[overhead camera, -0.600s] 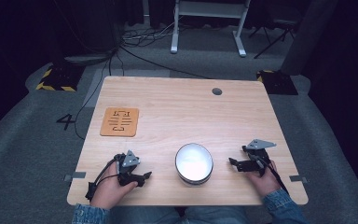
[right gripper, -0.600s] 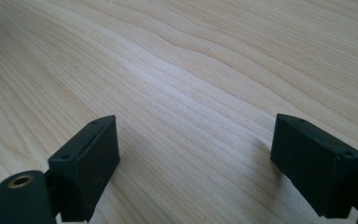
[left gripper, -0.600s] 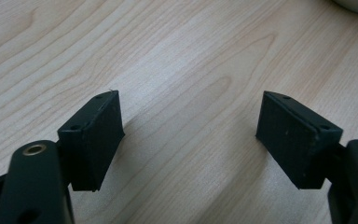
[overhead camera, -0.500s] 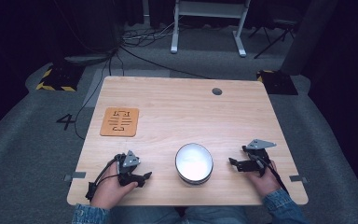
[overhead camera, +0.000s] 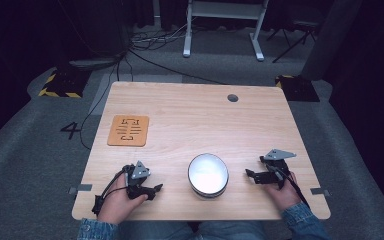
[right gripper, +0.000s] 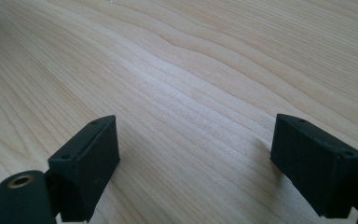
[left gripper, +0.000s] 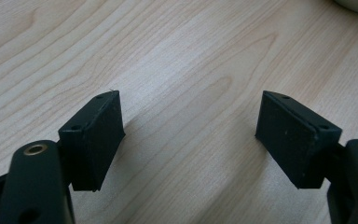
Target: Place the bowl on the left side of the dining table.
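Starting layout, no handling apparent; everything judged left to do. Left gripper [overhead camera: 155,188] and right gripper [overhead camera: 250,174] low over the near edge of the pale wood-grain table [overhead camera: 200,120], jaws spread wide, nothing between the matte black rectangular pads [left gripper: 95,135]. Round, shiny metal bowl [overhead camera: 208,175] between them, untouched. Flat orange square mat [overhead camera: 128,130] with dark markings, well apart, far left.

tables: 1 [overhead camera: 190,120] | bowls: 1 [overhead camera: 208,175] | orange mats: 1 [overhead camera: 128,130] | claws: 2, left claw [overhead camera: 156,189], right claw [overhead camera: 250,176]
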Demonstrator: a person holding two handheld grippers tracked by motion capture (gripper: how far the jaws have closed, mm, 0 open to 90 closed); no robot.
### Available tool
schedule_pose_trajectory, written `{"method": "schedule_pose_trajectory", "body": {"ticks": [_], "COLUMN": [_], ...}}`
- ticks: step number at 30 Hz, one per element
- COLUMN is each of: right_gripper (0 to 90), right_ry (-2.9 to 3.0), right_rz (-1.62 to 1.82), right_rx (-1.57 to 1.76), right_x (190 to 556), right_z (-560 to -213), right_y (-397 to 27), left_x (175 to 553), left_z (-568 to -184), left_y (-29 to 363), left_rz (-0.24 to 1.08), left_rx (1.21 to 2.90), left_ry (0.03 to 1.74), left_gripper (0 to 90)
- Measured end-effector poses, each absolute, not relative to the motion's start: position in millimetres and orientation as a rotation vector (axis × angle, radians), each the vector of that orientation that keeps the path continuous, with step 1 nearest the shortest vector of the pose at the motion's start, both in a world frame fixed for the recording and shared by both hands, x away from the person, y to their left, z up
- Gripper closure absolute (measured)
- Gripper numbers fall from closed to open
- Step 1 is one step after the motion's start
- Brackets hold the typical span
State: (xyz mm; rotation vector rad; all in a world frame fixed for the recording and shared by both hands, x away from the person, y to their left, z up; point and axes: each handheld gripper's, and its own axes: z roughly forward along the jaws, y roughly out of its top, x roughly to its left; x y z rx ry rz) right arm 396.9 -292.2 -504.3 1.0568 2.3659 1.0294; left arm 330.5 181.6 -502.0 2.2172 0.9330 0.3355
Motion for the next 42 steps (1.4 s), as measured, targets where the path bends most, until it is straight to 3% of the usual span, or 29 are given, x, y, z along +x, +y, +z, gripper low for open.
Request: {"method": "schedule_pose_trajectory", "body": {"ticks": [5,9,25,42], "right_gripper": [15.3,15.3,15.3,15.3], "right_ry": [2.365,2.365,2.366,2.365], "right_rz": [1.031,1.031,1.030,1.030], "right_rx": [1.057,1.057,1.057,1.057], "right_x": [396.9,397.0,396.9,396.9], "right_z": [-504.4,-504.4,-504.4,-504.4], "right_y": [-292.1,-292.1,-292.2,-292.1], "left_x": [331.1,329.7,321.7,331.5], "left_z": [-501.3,-494.1,-430.2,-387.6], "left_y": [183.3,179.7,166.6,140.9], "left_rz": [0.319,0.263,0.271,0.239], "left_rx": [2.196,2.203,2.135,2.090], "left_ry": [0.949,0.966,0.921,0.843], "left_gripper": [30.6,30.9,33.6,35.8]}}
